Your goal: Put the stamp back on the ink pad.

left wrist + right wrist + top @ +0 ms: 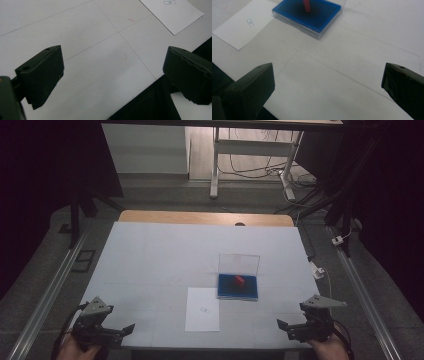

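A clear case with a blue pad (238,287) (308,15) lies open right of the table's middle, its lid standing up at the back. A small red piece (239,280) (306,6) stands upright on the blue pad. A white sheet of paper (202,308) (172,13) (243,23) with a small printed box lies just left of the case. My left gripper (129,330) (112,75) rests at the front left corner, open and empty. My right gripper (283,327) (329,87) rests at the front right corner, open and empty, facing the case.
The white table (165,255) has a wooden strip along its far edge. Metal rails run down both sides. A desk frame with cables stands behind on the floor. A white plug and cable lie off the table's right edge (319,271).
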